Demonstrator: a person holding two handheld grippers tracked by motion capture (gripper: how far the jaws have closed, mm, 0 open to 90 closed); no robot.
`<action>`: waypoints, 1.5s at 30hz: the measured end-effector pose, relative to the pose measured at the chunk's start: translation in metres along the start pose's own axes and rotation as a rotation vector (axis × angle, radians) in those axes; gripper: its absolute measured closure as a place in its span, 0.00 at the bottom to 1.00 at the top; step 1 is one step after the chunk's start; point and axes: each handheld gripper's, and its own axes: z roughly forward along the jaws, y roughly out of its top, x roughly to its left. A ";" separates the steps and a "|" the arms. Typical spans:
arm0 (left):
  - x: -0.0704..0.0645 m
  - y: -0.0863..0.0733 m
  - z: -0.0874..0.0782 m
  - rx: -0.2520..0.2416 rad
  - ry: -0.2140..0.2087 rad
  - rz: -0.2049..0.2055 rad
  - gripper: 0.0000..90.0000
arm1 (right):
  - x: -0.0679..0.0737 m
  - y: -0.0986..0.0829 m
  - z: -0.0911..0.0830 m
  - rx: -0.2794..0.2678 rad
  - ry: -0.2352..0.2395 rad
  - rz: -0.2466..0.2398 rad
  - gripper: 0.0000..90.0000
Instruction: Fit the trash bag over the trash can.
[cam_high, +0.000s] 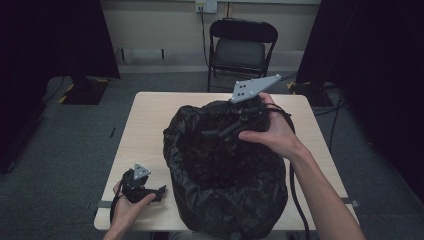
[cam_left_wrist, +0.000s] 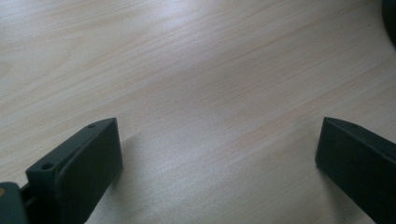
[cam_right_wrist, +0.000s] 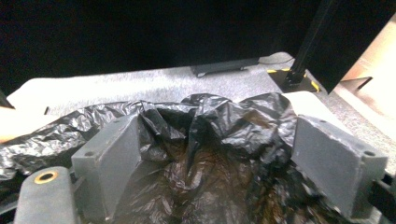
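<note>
One black bag (cam_high: 227, 165) stands open on the table (cam_high: 145, 125), filling its middle and near right part, its crumpled rim spread wide. Two grippers are at work. The right gripper (cam_high: 220, 132) hangs over the bag's far rim, held from the right by a hand (cam_high: 272, 132); its jaws stand apart with the bag's crinkled plastic (cam_right_wrist: 210, 135) between and below them, not pinched. The left gripper (cam_high: 160, 192) rests low at the near left corner of the table, just left of the bag, its jaws wide apart over bare wood (cam_left_wrist: 196, 79) and holding nothing. One folding chair (cam_high: 240, 47) stands beyond the far edge of the table. Dark curtains flank the room on both sides. Cables trail on the floor at the far right.
</note>
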 end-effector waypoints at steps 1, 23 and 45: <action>0.000 0.000 0.000 -0.001 0.000 -0.001 0.00 | 0.000 -0.001 -0.002 -0.004 -0.003 0.005 0.16; -0.001 -0.001 -0.001 -0.002 -0.001 -0.005 0.00 | 0.004 -0.038 -0.064 -0.064 -0.183 0.078 0.15; -0.002 -0.001 -0.001 -0.003 0.003 -0.010 0.00 | 0.014 -0.095 -0.114 -0.115 -0.406 0.158 0.14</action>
